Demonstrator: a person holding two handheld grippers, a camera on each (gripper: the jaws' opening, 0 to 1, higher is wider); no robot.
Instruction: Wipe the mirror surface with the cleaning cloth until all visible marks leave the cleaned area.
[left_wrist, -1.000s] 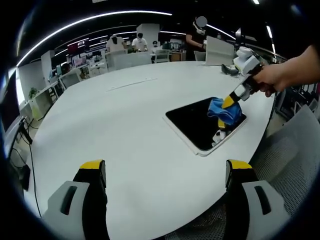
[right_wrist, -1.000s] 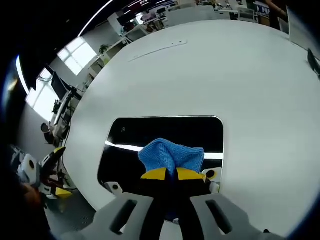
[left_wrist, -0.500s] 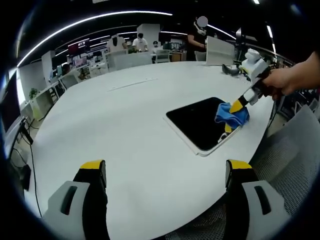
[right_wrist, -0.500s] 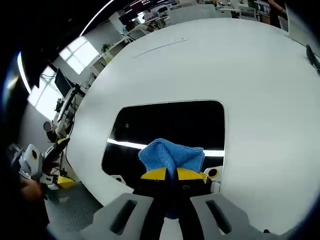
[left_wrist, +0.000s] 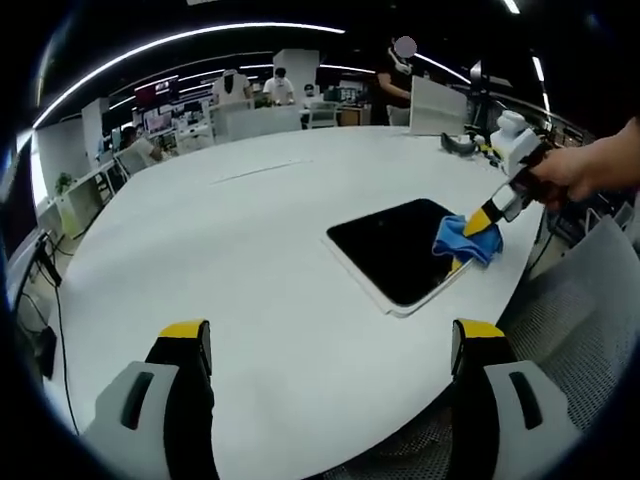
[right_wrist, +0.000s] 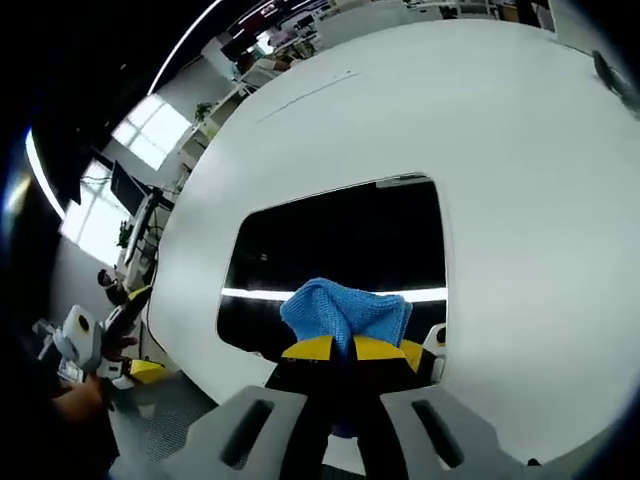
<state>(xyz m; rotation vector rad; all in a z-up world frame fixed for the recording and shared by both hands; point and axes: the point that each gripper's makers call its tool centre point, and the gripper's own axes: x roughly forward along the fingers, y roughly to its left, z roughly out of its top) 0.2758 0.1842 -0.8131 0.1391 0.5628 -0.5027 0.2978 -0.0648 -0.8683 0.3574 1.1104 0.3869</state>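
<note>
A flat dark mirror in a white frame lies on the big white round table; its black glass reflects a ceiling light strip. A bunched blue cleaning cloth is pinched in my right gripper, which is shut on it and presses it onto the mirror's near edge. In the left gripper view the same cloth sits at the mirror's right edge under the right gripper, held by a hand. My left gripper stands open over bare table, well short of the mirror.
A grey mesh chair stands at the table's right edge. A white screen and small dark items sit at the table's far side. Desks and people fill the background. The left gripper appears at the lower left of the right gripper view.
The right gripper has dragged the cloth across the mirror from its middle toward its right edge. The left gripper has barely moved.
</note>
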